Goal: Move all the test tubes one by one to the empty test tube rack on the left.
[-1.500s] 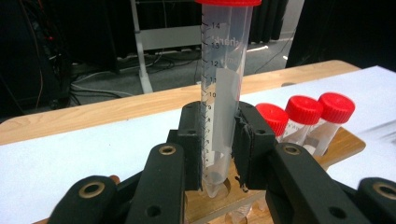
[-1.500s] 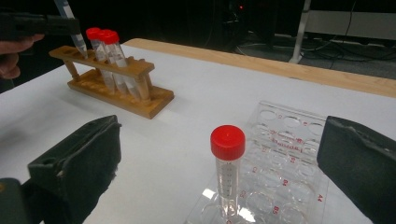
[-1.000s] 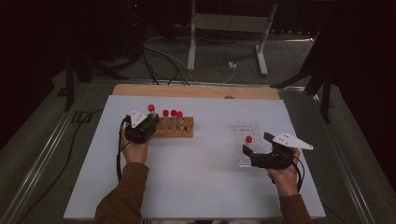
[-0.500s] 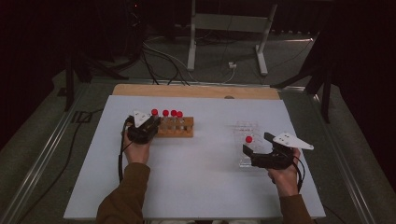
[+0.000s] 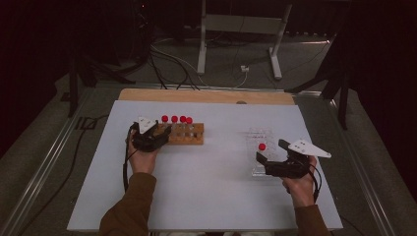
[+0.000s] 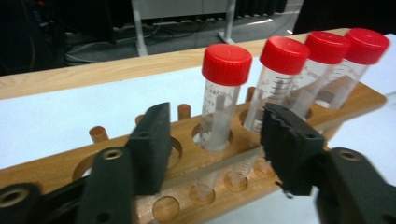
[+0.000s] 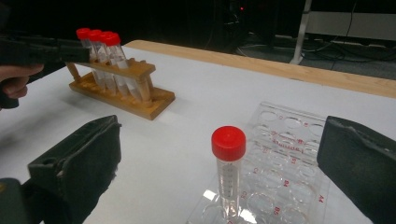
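A wooden rack holds several clear tubes with red caps. My left gripper sits at the rack's left end. Its jaws have just been opening, and they now stand open on either side of the leftmost tube, which rests in its hole with neither pad touching it. At the right, one red-capped tube stands upright in a clear plastic tray. My right gripper is wide open just in front of that tube, its pads well clear.
The white table top has bare room between the rack and the tray and along the front. A wooden strip runs along the far edge. Beyond it are floor cables and a metal stand.
The leftmost red cap has come down slightly into line with the other caps in the rack. Both hands have kept their places.
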The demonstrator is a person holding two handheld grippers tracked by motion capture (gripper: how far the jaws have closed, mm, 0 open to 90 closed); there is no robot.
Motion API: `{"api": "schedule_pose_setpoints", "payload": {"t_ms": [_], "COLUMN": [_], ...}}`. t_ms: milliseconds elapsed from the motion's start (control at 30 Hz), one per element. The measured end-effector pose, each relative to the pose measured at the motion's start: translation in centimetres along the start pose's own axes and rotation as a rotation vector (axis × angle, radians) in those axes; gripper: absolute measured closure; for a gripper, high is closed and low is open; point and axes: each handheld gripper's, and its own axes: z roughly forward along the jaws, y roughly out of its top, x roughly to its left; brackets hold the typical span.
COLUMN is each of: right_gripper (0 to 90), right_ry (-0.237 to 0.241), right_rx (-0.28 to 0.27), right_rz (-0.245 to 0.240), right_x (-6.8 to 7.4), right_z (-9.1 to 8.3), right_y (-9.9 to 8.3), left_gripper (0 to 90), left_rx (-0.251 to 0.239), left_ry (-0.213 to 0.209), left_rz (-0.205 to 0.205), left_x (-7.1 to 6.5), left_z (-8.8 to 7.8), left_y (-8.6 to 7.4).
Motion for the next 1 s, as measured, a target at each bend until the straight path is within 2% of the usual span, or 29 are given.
{"api": "schedule_pose_setpoints", "payload": {"t_ms": [100,200,267,400,467,600,733,867,1000], "right_gripper": [0.0,0.3,3.4,8.5,15.0,25.2,39.8,54.6,63.8], "right_ry": [-0.009,-0.017,-0.018,-0.014,-0.028,-0.031,-0.039,-0.039,-0.035], "right_rx": [-0.003,0.001,0.004,0.025,0.042,0.06,0.072,0.084,0.097], "right_rz": [0.005,0.008,0.006,-0.018,-0.034,-0.038,-0.051,-0.062,-0.061], "right_x": [-0.2,-0.5,-0.5,-0.5,-0.5,-0.7,-0.8,-0.7,-0.5], "right_z": [0.1,0.2,0.2,0.7,1.0,1.5,1.9,2.3,2.8], "right_y": [0.0,-0.1,-0.3,-0.7,-0.8,-1.1,-1.5,-1.8,-2.0], "left_gripper": [33.4,29.2,27.1,16.4,13.9,1.4,0.7,0.7,0.7], "left_rx": [-0.005,-0.015,-0.025,-0.042,-0.052,-0.06,-0.09,-0.098,-0.096], "left_ry": [-0.001,-0.024,-0.032,-0.051,-0.065,-0.075,-0.094,-0.103,-0.107], "left_rz": [-0.014,-0.025,-0.031,-0.049,-0.059,-0.061,-0.062,-0.053,-0.046], "left_x": [0.1,0.2,0.0,-0.3,-0.4,-0.7,-0.9,-1.2,-1.4], "left_z": [-0.4,-1.0,-1.4,-2.2,-2.7,-3.7,-4.7,-5.3,-5.5], "left_y": [-0.2,-0.2,-0.3,-0.3,-0.4,-0.6,-0.7,-0.9,-0.9]}}
